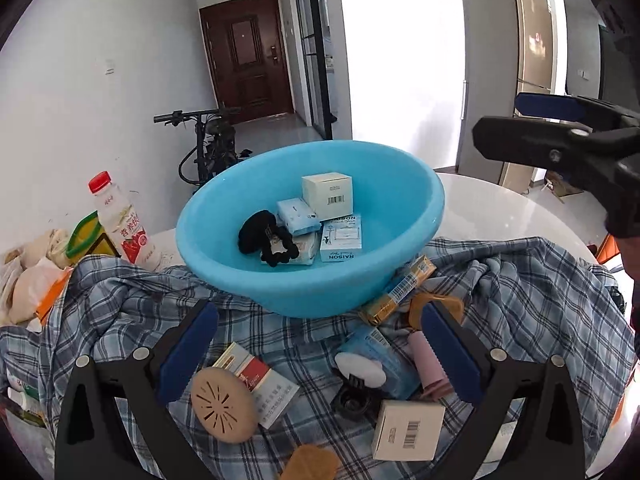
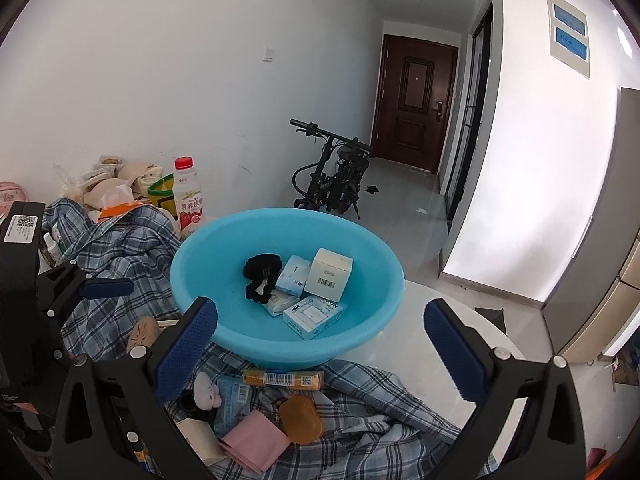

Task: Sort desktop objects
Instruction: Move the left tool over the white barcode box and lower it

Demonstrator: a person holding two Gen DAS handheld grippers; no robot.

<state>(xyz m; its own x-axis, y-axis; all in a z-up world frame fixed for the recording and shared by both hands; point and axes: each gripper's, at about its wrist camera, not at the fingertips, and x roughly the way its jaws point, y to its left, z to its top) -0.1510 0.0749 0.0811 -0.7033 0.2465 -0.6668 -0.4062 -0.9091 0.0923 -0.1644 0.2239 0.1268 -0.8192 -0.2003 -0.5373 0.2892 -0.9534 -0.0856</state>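
Observation:
A blue basin [image 1: 400,240] [image 2: 372,320] stands on a plaid shirt [image 1: 120,296] [image 2: 120,256]. It holds a cream box [image 1: 328,194] [image 2: 330,272], tissue packs [image 1: 298,216], a blue-white box [image 1: 342,238] [image 2: 314,316] and a black scrunchie [image 1: 262,236] [image 2: 260,272]. My left gripper [image 1: 320,354] is open and empty above loose items in front of the basin: a cigarette pack [image 1: 260,380], a round tan disc [image 1: 222,406], a white box [image 1: 408,430], a pink tube [image 1: 428,368], a yellow stick pack [image 1: 400,290] [image 2: 284,379]. My right gripper [image 2: 320,346] is open and empty at the basin's near rim; it also shows in the left wrist view [image 1: 532,124].
A red-capped drink bottle [image 1: 120,220] [image 2: 189,196] and bags [image 1: 24,280] stand at the left. The white table [image 1: 520,216] [image 2: 432,368] extends right of the basin. An orange case [image 2: 300,418] and a pink pouch [image 2: 256,442] lie on the shirt. A bicycle [image 2: 332,176] stands behind.

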